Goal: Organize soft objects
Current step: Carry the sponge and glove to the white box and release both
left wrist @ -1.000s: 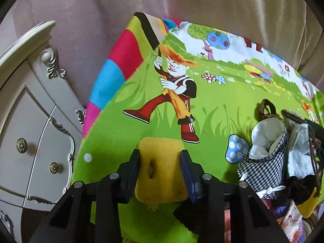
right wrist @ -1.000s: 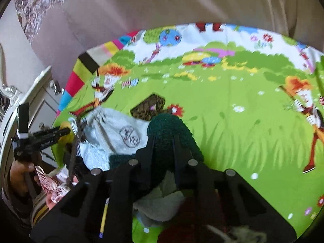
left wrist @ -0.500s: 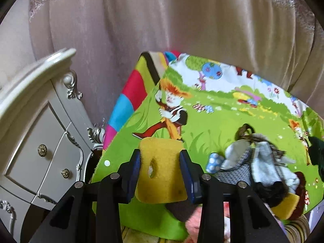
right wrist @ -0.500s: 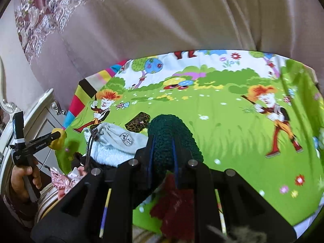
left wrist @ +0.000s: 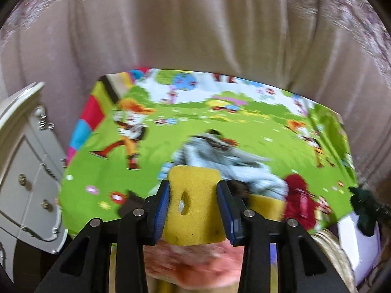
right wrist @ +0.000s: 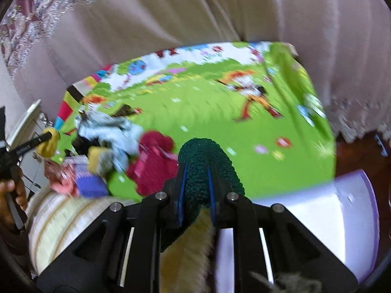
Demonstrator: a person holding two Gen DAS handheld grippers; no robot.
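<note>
Carrying step, it seems: the left hand-held gripper [left wrist: 193,204] grasps a yellow sponge [left wrist: 194,205], the right hand-held gripper [right wrist: 196,190] a dark green knit piece [right wrist: 207,161], both lifted near the pile [right wrist: 117,141]. Next, each needs a sorting spot.

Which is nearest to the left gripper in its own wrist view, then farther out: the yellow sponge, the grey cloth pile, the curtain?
1. Yellow sponge: clamped in the left gripper.
2. Grey cloth pile: just beyond, slightly right, on the mat.
3. Curtain: behind the mat's far edge.
</note>
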